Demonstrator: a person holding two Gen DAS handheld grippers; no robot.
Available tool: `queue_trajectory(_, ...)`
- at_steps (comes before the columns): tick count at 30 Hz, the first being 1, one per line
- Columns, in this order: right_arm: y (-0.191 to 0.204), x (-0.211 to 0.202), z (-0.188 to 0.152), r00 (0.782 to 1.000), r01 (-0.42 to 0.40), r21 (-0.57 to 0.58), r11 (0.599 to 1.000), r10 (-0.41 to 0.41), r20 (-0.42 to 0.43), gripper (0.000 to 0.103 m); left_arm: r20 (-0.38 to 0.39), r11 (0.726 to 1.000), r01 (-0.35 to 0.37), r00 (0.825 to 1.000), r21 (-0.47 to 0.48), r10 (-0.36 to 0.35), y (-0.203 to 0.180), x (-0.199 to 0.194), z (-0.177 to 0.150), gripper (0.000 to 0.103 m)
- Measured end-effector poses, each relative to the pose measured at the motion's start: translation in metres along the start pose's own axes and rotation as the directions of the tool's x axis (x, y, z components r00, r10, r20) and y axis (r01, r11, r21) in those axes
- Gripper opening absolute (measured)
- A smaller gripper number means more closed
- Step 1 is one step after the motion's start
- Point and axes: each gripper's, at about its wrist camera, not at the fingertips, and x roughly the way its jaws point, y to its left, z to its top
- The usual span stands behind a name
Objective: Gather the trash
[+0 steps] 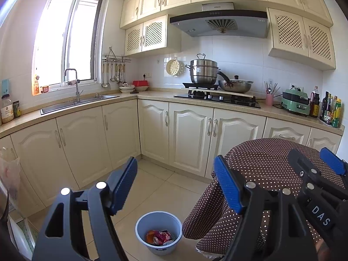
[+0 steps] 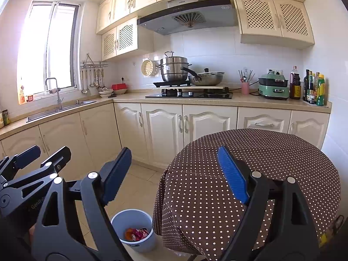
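Cream kitchen cabinets wrap the corner behind a tiled floor (image 1: 152,187); on it stands a pale blue bin (image 1: 158,231) holding the trash (image 1: 159,237) — crumpled wrappers and a can — just beside a round table under a dotted brown cloth (image 2: 261,163); left gripper (image 1: 176,180) and right gripper (image 2: 176,169) both gape wide, grasping nothing.

A small round tabletop (image 2: 271,152) under a brown cloth with white polka dots; the cloth hangs down over its edge and its top is bare. Just beside it on the pale tiled floor (image 1: 156,187) stands a light-blue plastic bin (image 1: 158,231), with a crushed can and red and orange wrappers (image 1: 159,237) lying in its bottom
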Motion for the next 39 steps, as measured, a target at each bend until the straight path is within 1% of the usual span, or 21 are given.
queue_trajectory(39, 0.0045, 0.0020, -0.0065, 1.000, 0.002, 0.002, 1.000, -0.002, -0.015, 0.082, -0.015, 1.000, 0.000, 1.000, 0.007, 0.000, 0.0008, 0.0041, -0.0049, 0.072)
